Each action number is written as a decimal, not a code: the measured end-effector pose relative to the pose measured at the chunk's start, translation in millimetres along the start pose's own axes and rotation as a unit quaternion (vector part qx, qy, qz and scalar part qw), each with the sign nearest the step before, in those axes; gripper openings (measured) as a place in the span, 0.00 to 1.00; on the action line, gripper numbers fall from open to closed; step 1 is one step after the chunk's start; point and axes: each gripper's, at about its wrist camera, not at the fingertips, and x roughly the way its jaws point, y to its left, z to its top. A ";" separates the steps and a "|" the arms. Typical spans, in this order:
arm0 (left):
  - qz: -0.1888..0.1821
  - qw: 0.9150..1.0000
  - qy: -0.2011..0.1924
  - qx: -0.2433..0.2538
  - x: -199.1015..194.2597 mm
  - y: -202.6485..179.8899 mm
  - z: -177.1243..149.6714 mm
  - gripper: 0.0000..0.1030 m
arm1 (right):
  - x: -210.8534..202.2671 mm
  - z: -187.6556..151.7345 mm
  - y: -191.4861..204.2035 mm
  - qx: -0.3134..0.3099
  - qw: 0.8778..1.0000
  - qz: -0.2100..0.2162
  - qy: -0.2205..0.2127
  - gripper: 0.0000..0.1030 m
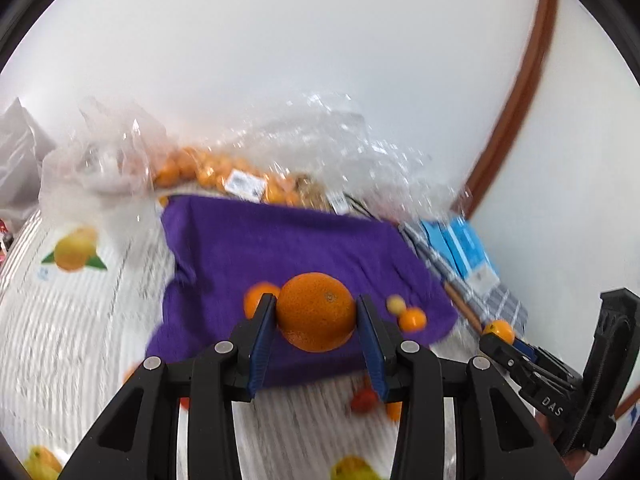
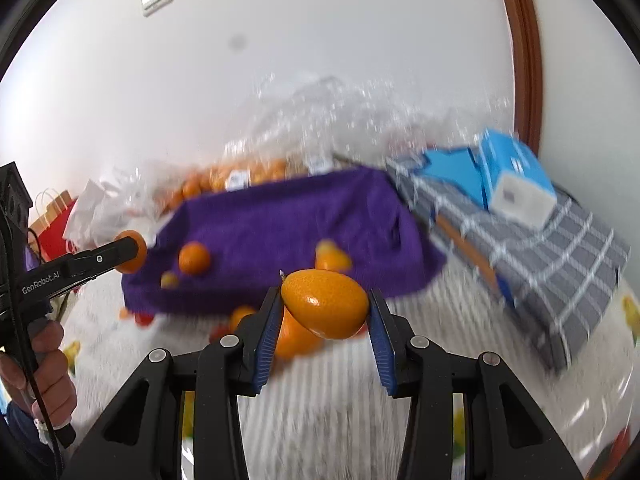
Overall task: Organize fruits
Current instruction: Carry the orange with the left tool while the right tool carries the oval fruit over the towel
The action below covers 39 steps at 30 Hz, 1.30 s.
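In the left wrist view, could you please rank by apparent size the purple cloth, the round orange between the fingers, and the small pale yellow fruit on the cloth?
1. Purple cloth, largest.
2. Round orange gripped by the left gripper; nearness to the camera enlarges it.
3. Small pale yellow fruit, smallest.

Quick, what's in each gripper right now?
Left gripper: fingers shut on a round orange.
Right gripper: fingers shut on a smaller oval orange fruit.
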 end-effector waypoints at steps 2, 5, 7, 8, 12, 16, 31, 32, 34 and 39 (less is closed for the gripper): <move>0.001 1.000 -0.004 -0.014 7.2 4.9 9.5 0.37 | 5.8 11.7 3.9 -0.003 1.000 -0.002 -0.009 0.41; -0.014 0.999 -0.013 -0.037 18.2 13.6 19.8 0.37 | 14.6 28.3 8.2 -0.014 1.000 -0.009 -0.024 0.41; -0.021 0.998 -0.016 -0.056 23.8 22.1 25.0 0.37 | 20.2 39.2 10.1 -0.019 0.999 -0.014 -0.036 0.41; -0.022 0.998 -0.017 -0.060 26.5 25.5 26.4 0.37 | 23.1 44.6 10.3 -0.018 0.999 -0.010 -0.040 0.41; 0.000 0.998 -0.017 -0.063 33.4 37.7 22.5 0.37 | 40.7 58.5 10.2 -0.023 0.999 -0.001 -0.046 0.41; -0.015 0.997 -0.003 -0.077 40.9 45.5 15.9 0.37 | 62.9 51.6 -1.0 -0.015 0.999 0.002 -0.033 0.41; -0.014 0.999 0.031 -0.001 69.1 5.1 -8.0 0.37 | 100.8 30.5 -24.7 0.009 0.999 -0.024 0.035 0.41; -0.016 0.999 0.034 0.002 70.2 3.4 -9.1 0.37 | 103.0 29.7 -24.6 0.010 0.999 -0.025 0.039 0.41; -0.018 0.999 0.038 0.005 71.2 0.8 -10.7 0.37 | 106.7 28.2 -23.8 0.009 0.999 -0.028 0.044 0.41; -0.012 0.999 0.047 0.014 75.7 -2.5 -14.1 0.37 | 110.9 27.0 -27.0 0.013 0.998 -0.035 0.053 0.41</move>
